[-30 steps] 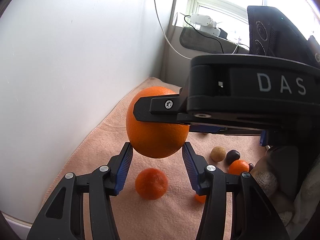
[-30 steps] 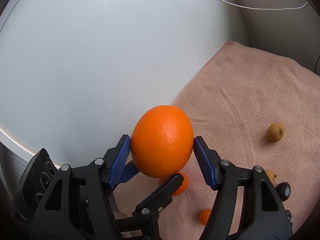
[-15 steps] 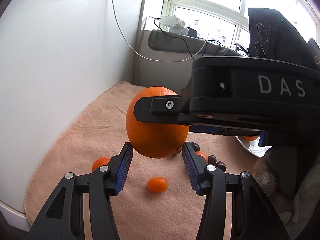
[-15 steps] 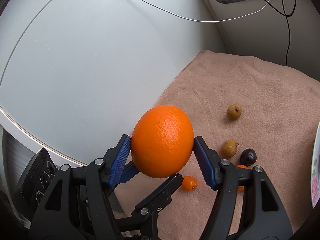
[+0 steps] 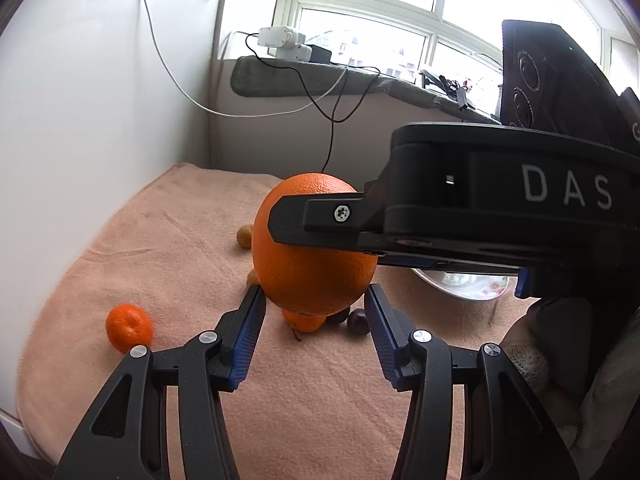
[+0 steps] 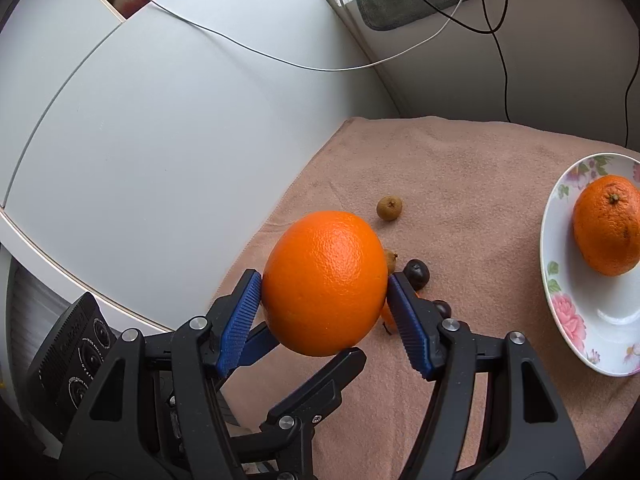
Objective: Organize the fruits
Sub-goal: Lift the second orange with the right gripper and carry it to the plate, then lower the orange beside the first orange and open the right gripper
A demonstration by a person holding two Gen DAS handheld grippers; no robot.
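Note:
My right gripper (image 6: 325,300) is shut on a large orange (image 6: 325,280) and holds it in the air above the pink towel (image 6: 460,184). The same orange shows in the left wrist view (image 5: 312,264), with the right gripper's finger (image 5: 320,220) across it. My left gripper (image 5: 314,320) is open just below the orange, its blue pads beside the fruit; whether they touch it is unclear. A floral plate (image 6: 560,292) at the right holds another orange (image 6: 608,224).
Loose fruit lies on the towel: a mandarin (image 5: 129,327), a small orange fruit (image 5: 304,320), brown longans (image 6: 389,208), dark plums (image 6: 417,271). A white wall (image 6: 180,140) bounds the left. Cables and a window sill (image 5: 320,76) are behind.
Both grippers have swung to the right together with the orange held between them. The plate with the second orange has come into view.

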